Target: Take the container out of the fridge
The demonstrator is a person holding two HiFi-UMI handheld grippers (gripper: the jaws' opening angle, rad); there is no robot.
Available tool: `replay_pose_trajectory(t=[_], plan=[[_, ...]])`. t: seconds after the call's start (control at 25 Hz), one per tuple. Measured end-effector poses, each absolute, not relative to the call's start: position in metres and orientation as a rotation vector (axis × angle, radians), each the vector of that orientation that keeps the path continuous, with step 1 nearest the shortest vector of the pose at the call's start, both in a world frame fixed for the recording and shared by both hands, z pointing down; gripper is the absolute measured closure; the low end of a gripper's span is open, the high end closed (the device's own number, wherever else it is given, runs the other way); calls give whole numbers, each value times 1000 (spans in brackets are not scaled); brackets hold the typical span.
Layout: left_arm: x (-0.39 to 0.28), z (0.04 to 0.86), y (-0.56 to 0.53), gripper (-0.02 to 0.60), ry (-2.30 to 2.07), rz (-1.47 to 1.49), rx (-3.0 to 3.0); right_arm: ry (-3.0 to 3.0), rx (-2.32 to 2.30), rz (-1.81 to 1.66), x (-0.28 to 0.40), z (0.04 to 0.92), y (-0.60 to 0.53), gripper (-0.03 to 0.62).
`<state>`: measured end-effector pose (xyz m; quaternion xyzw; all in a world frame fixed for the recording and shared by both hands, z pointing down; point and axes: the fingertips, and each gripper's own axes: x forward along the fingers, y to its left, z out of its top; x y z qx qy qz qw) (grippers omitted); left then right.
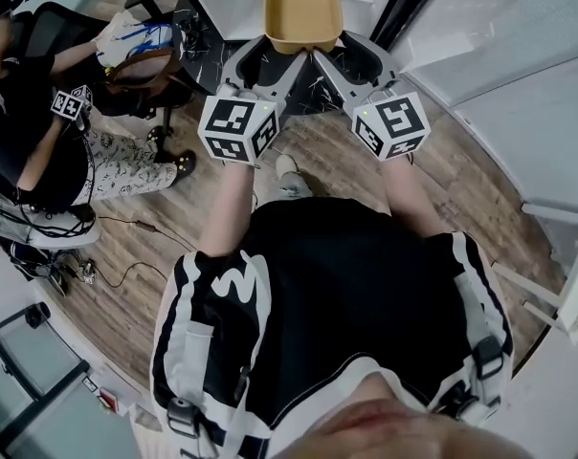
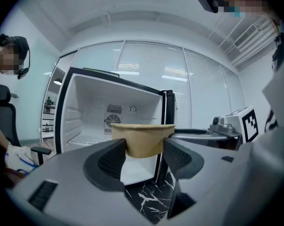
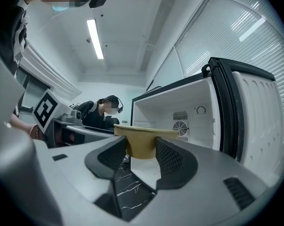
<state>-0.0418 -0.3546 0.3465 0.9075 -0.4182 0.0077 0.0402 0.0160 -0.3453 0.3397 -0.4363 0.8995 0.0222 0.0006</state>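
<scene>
Your left tongs (image 2: 143,149) and right tongs (image 3: 141,150) each clench a near wall of the tan paper container (image 1: 303,12). It is a smooth, square tub with rounded corners, held level before the open white fridge (image 2: 92,109), with black marbled floor (image 2: 146,199) beneath. Your forearms reach forward side by side.

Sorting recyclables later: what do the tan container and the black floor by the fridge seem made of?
Tan square container: probably matte kraft paperboard; dull, even brown, thin rim. Black floor slab: marble or marble-look tile; white veins.
</scene>
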Motion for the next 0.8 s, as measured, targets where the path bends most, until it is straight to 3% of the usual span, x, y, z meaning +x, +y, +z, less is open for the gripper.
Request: replay_pose_trajectory(t=[0.8], plan=[[-40,340,-287,324,-1349,-27,2785,2820,-1296,124,19,334,-280,390]])
